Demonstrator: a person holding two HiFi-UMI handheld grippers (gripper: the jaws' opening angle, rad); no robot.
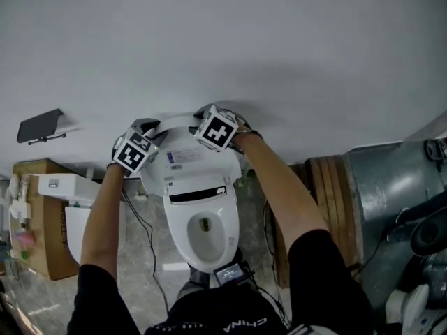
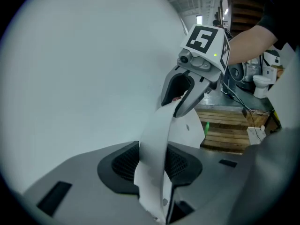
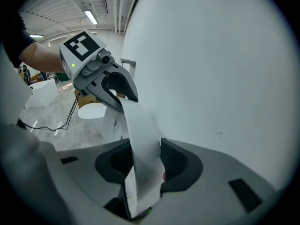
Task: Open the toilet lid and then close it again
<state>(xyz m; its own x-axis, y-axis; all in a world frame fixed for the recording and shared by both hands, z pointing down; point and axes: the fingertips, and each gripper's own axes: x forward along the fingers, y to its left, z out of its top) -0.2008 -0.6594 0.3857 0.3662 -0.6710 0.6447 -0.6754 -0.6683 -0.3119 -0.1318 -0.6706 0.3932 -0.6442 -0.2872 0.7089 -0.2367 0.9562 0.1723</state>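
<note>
The white toilet lid (image 1: 190, 160) stands raised against the wall, above the seat and open bowl (image 1: 204, 237). My left gripper (image 1: 142, 144) sits at the lid's upper left rim and my right gripper (image 1: 211, 123) at its upper right rim. In the left gripper view the thin lid edge (image 2: 157, 130) runs between the dark pads of the left gripper (image 2: 152, 165), which press on it from both sides; the right gripper (image 2: 180, 104) clamps the same edge further along. The right gripper view mirrors this: the right gripper (image 3: 143, 161) is shut on the lid edge (image 3: 140, 130), with the left gripper (image 3: 119, 95) beyond.
The white wall (image 1: 244, 47) is right behind the lid. A second toilet (image 1: 73, 201) and a cardboard box (image 1: 38, 215) stand at the left. A wooden pallet (image 1: 328, 201) and a grey metal duct (image 1: 391, 187) are at the right. A black cable (image 1: 143, 236) trails over the floor.
</note>
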